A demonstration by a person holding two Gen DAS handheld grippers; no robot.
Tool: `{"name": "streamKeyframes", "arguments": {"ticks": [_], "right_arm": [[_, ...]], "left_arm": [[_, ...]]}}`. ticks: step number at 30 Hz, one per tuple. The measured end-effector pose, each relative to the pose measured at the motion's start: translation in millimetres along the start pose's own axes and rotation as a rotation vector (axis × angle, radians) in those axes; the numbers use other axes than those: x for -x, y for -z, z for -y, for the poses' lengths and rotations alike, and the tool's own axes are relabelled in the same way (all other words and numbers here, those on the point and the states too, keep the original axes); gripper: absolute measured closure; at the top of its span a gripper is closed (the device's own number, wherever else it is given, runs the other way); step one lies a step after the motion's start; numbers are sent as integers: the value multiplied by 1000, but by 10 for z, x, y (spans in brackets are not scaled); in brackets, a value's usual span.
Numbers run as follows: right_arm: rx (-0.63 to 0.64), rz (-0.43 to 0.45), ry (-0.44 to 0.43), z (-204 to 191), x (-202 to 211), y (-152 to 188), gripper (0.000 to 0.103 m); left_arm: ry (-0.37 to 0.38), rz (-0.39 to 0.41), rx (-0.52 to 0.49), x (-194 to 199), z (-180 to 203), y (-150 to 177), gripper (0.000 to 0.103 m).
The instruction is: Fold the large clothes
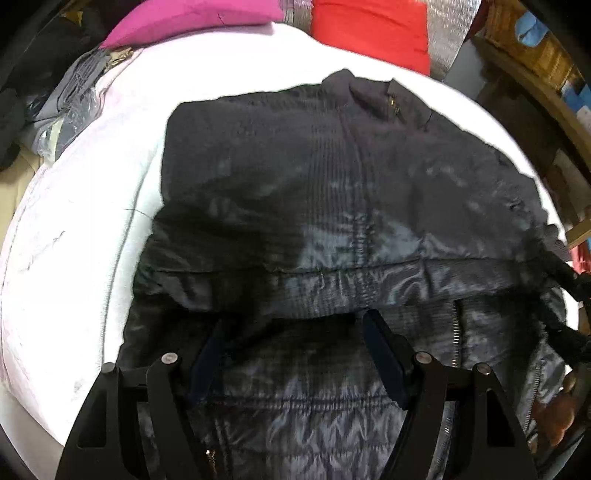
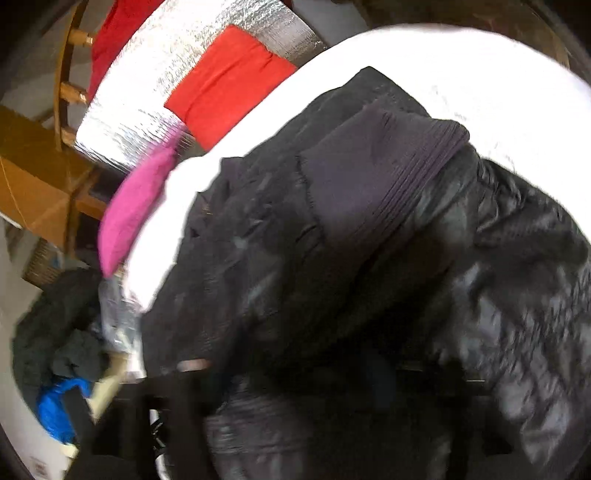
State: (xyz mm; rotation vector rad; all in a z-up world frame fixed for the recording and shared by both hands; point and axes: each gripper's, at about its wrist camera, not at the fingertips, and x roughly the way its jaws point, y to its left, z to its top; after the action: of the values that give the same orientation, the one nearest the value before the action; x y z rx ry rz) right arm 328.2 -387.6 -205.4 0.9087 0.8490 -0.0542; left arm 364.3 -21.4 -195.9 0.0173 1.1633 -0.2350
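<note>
We held the left gripper (image 1: 295, 354) low over the near part of the dark puffy jacket (image 1: 332, 206), and its two fingers stood apart with nothing pinched, only the shiny quilted cloth and its zipper (image 1: 455, 328) under them. The right gripper's own view was too blurry and dark at the bottom for us to see its fingers, so we could not tell if they were apart or together. The jacket (image 2: 369, 258) lay on the white bed cover (image 1: 92, 240), with one part already folded over across the middle and the ribbed cuff (image 2: 399, 177) of a sleeve on top. We thought the best way to go on was to pinch the near edge at both corners, lift it evenly, and lay it flat toward the collar (image 1: 369, 88) so no lumps stayed. Farther off sat a pink cushion (image 1: 199, 18) and a red cushion (image 1: 369, 33). At the far right stood a woven basket (image 1: 532, 48); we could not tell what was inside.
</note>
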Motion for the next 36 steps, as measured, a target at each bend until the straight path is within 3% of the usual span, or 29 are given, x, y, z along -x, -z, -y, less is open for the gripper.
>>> {"name": "streamKeyframes", "arguments": {"ticks": [3,6,10,14,17,19,21,26,30,36], "right_arm": [[41,-32,-8,-140,-30,62,24],[39,-119,-40,-249,-198,105,24],[49,-176,-24,-354,-420,117,24],[63,-153,-28,-348,-545,71,26],[90,-119,-31,-304,-538,30,39],[71,-111,-42,-249,-534,-4,56],[56,-113,-60,-202,-518,-39,62],[70,-115,-84,-238,-484,-71,64],[57,-128,-122,-218,-447,-109,69],[69,-124,-189,-218,-273,-137,71]], "left_arm": [[91,-29,76,79,-125,66,28],[192,-81,183,58,-299,149,28],[237,-116,245,-42,-376,189,28],[287,-91,325,-102,-430,132,27],[316,-60,387,-135,-517,111,28],[326,-28,402,-125,-540,107,29],[335,1,423,-121,-594,77,48],[404,8,477,-124,-704,100,67],[393,48,449,-27,-636,121,84],[327,105,413,220,-658,229,88]]}}
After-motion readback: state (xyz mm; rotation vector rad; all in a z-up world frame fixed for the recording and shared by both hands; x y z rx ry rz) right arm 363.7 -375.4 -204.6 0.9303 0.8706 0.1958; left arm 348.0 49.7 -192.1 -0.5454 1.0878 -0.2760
